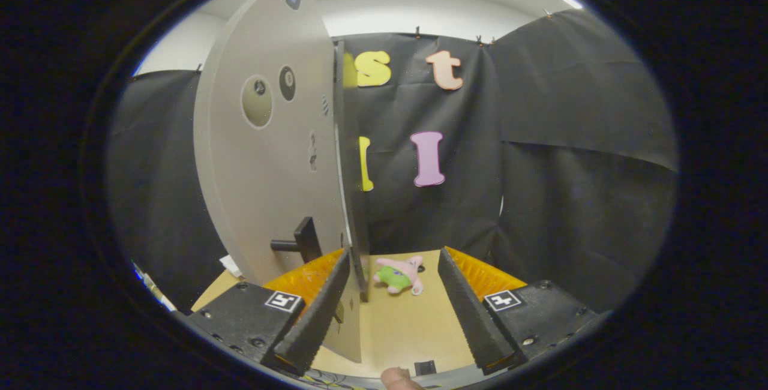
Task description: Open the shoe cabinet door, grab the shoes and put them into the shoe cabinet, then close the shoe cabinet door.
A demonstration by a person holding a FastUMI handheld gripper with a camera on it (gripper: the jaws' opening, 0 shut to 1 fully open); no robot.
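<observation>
Item one, far left: cabinet door [270,156], pale grey, seen nearly edge-on and standing ajar, its free edge rising just inside the left finger; two round fittings sit high on its face. Item two: handle [298,241], dark, projecting sideways from the lower part of the door face, above the left finger. Item three: gripper [393,306], fingers spread wide apart and gripping nothing (the door's edge stands in the gap, close to the left finger; contact cannot be told). Item four: table [408,324], light wood, running forward between the fingers to the black cloth wall. Item five: plush toy [399,275], pink and green, lying on the table toward its far edge, beyond the fingertips and just right of the door edge. Item six: a fingertip [399,380] at the table's near edge, beside a small black block [425,368].
</observation>
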